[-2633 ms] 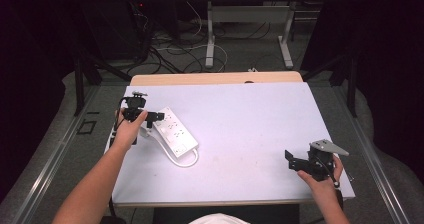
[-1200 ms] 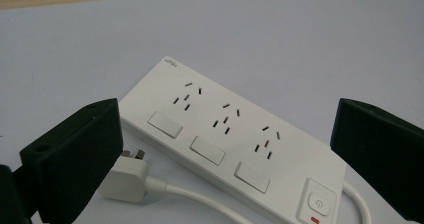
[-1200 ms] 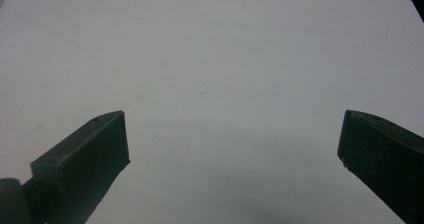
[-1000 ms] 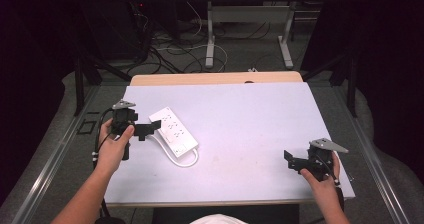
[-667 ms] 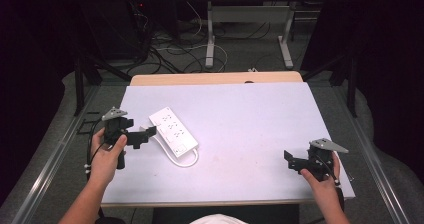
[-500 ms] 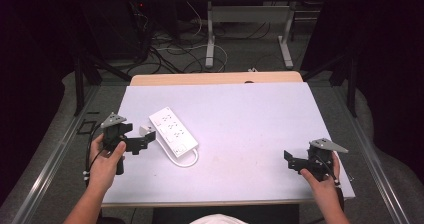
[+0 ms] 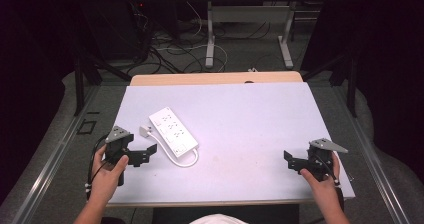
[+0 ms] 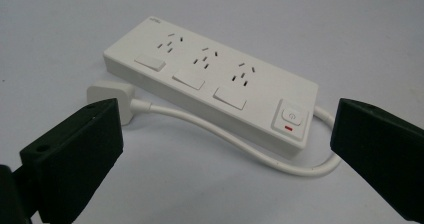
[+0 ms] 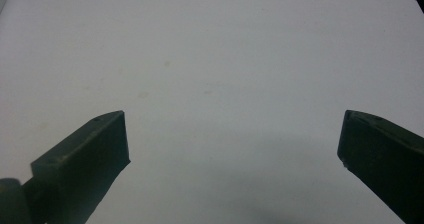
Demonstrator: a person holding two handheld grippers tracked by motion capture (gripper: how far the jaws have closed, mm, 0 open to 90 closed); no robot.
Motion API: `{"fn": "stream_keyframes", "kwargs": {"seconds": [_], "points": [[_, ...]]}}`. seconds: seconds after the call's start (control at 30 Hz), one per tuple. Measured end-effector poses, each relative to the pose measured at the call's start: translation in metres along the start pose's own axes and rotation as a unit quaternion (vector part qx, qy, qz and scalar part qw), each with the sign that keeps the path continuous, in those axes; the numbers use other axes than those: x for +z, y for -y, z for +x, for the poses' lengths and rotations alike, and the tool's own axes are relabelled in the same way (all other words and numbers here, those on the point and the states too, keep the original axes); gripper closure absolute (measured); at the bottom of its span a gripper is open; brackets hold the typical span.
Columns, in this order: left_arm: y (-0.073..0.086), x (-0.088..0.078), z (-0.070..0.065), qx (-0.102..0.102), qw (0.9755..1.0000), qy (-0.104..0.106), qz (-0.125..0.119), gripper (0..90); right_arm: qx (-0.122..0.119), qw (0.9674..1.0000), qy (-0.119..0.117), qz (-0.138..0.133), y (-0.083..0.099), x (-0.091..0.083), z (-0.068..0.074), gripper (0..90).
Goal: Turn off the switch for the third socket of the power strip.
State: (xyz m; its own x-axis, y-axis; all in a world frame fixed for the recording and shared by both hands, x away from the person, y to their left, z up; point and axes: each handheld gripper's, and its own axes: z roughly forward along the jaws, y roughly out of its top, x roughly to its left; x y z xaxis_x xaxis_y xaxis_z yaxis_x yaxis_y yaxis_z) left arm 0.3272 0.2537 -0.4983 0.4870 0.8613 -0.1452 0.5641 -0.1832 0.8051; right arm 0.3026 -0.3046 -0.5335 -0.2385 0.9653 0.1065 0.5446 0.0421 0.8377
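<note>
A white power strip [image 7: 173, 129] with three sockets and switches lies flat on the white table [image 7: 250, 114], left of centre; its short white cable [image 7: 175, 159] loops round to a white plug [image 7: 145, 130] beside it. In the left gripper view the power strip [image 8: 210, 81], its cable [image 8: 225, 139] and plug [image 8: 112, 94] lie just ahead of the wide-apart jaws. My left gripper [image 7: 145, 155] is open, held near the table's front left corner, a little short of the strip. My right gripper [image 7: 290, 161] is open over bare table at the front right; its view looks at the plain white table [image 9: 225, 59].
The table's front edge runs just below both hands. A wooden strip [image 7: 215, 78] borders the table's far edge. Beyond it are desk legs [image 7: 210, 34] and loose cables [image 7: 170, 44] on the floor. Metal floor rails [image 7: 55, 154] run along the table's left side.
My left gripper has drawn back from the power strip toward the front left corner, its jaws open. The strip and the right gripper have stayed put.
</note>
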Motion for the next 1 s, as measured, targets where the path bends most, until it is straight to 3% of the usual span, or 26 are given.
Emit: {"fn": "stream_keyframes", "kwargs": {"seconds": [0.13, 0.5, 0.57, 0.6, 0.63, 0.87, 1.0], "points": [[0.008, 0.004, 0.003, -0.008, 0.9999, -0.002, 0.007, 0.2, -0.009, 0.9999, -0.003, 0.007, 0.000, -0.001, -0.001, 0.0], [0.026, 0.014, 0.013, -0.030, 0.9993, -0.001, 0.023, 0.2, -0.002, 1.0000, -0.007, 0.005, 0.000, 0.001, 0.001, 0.0], [0.030, 0.016, 0.012, -0.043, 0.9989, -0.003, 0.017, 0.3, -0.004, 0.9999, -0.009, 0.006, 0.001, 0.001, 0.001, 0.0], [0.030, 0.016, 0.014, -0.037, 0.9990, 0.001, 0.026, 0.3, -0.004, 0.9999, -0.009, 0.006, 0.001, 0.001, 0.001, 0.0], [0.031, 0.017, 0.013, -0.043, 0.9989, -0.002, 0.018, 0.3, -0.004, 0.9999, -0.009, 0.006, 0.001, 0.001, 0.001, 0.0], [0.037, 0.021, 0.014, -0.048, 0.9986, -0.002, 0.024, 0.5, -0.008, 0.9999, -0.007, 0.007, 0.001, 0.002, 0.001, 0.0], [0.040, 0.023, 0.014, -0.041, 0.9988, -0.002, 0.028, 0.5, -0.011, 0.9999, -0.010, 0.008, 0.001, 0.003, 0.000, 0.0]]}}
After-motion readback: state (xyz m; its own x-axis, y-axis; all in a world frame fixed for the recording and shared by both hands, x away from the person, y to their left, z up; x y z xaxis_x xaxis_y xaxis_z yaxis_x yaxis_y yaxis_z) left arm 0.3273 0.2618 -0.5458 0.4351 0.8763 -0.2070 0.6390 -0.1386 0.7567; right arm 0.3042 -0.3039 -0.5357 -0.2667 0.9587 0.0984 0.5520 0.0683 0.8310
